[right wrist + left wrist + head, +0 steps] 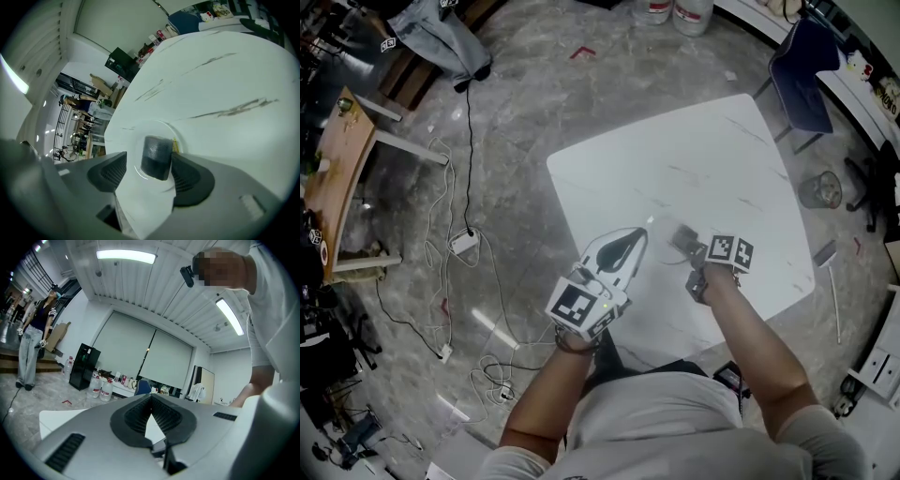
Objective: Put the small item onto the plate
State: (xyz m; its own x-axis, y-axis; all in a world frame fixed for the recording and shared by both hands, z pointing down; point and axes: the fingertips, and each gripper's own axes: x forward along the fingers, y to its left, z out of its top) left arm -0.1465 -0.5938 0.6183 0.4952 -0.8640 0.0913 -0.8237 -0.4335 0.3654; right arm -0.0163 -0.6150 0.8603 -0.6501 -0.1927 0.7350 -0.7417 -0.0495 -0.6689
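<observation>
The right gripper (pixel 149 155) stands with its jaws wide. The small dark block (pixel 157 159) sits upright between them on the plate (pixel 149 127), just beside the right pad and apart from the left one, so it looks set down. To finish well, I'd draw that gripper straight back and up along its own line with no sideways drift, since the right pad could tip the block or slide the plate on the white table (pixel 225 70). The left gripper (pixel 151 398), jaws together on nothing, hangs level over the table's near left.

Bare tabletop (pixel 694 159) lies all around the plate (pixel 137 150).
</observation>
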